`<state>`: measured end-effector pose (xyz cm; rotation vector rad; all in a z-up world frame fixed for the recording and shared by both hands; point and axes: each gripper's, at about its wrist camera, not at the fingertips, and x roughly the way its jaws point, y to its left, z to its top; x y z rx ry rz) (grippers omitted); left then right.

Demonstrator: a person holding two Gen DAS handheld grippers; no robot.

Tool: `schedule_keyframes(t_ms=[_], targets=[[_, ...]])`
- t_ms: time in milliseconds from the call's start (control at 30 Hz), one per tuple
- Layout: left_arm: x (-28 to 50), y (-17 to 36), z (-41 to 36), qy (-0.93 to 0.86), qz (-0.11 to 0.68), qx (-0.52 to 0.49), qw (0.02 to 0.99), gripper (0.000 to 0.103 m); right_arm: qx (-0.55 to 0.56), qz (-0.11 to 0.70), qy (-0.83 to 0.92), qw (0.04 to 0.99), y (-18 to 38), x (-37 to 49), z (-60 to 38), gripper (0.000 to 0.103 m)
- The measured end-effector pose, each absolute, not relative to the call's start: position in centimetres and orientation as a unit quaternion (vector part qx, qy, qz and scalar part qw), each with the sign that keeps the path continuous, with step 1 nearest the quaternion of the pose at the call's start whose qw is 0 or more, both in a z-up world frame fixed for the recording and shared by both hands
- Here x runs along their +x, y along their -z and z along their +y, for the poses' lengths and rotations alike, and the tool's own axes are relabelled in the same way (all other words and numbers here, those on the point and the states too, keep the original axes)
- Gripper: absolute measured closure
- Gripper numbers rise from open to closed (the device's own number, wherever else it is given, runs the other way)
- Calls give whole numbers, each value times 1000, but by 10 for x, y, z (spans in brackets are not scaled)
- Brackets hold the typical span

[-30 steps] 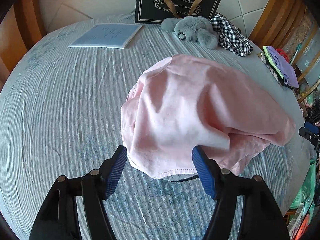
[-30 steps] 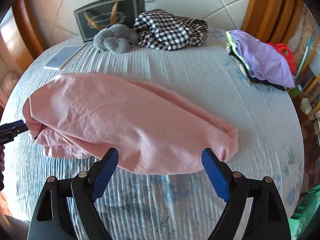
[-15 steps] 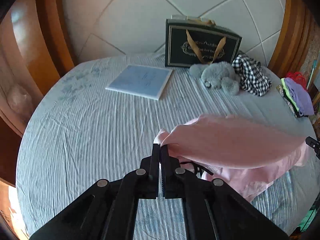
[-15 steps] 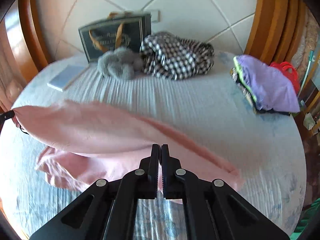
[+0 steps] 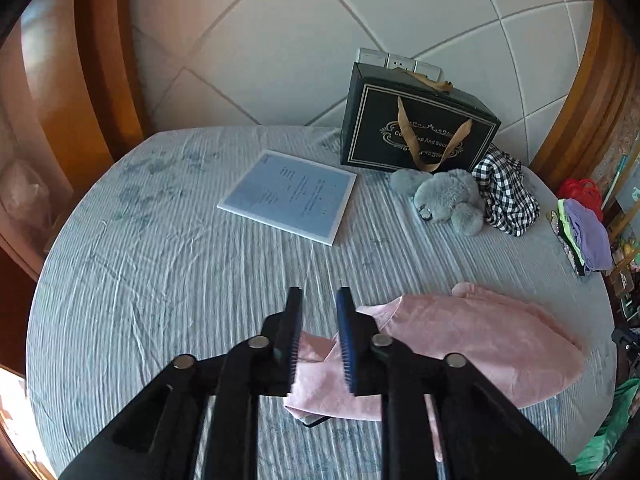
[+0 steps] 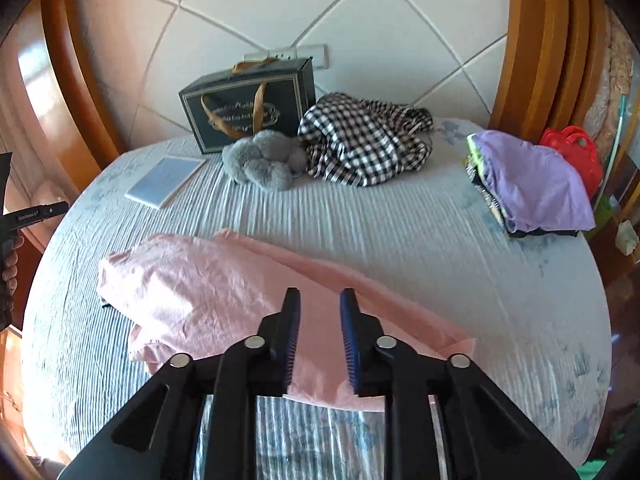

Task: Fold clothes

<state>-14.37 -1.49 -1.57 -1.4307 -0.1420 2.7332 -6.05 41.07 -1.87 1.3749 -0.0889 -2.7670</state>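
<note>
Both grippers released, pink garment (image 6: 224,296) lying folded, edges seemingly uneven

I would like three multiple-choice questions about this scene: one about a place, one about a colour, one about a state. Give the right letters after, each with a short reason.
1. Where does the grey plush toy lie?
A. beside the checked cloth
B. on the pink garment
C. on the booklet

2. What colour is the top garment of the folded pile?
A. red
B. purple
C. black

3. How are the left claw and the right claw?
A. both shut on the pink garment
B. one open, one shut
C. both open, holding nothing

Answers: 1 A, the toy rests against the checked cloth. 2 B, purple fabric lies on top. 3 C, a gap shows between each claw's fingers, with the garment flat on the bed.
</note>
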Motion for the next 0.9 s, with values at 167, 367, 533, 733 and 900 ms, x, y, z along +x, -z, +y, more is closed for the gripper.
schedule_keyframes(t_ms=[167,367,533,733,900], targets=[[-141,68,-14,-857,-58,-512,24,55,474,-9,877,76,57,-109,378,71],[-139,107,-17,-838,-73,-540,17,55,497,13,858,128,88,-173,337,71],[-145,128,-10,-828,-78,-555,30,55,522,40,837,157,114,-217,309,57],[-147,153,1,-813,-64,-577,37,56,545,70,814,188,145,-247,276,23],[-139,142,22,-819,-10,-571,53,98,563,86,804,171,161,-248,265,94]])
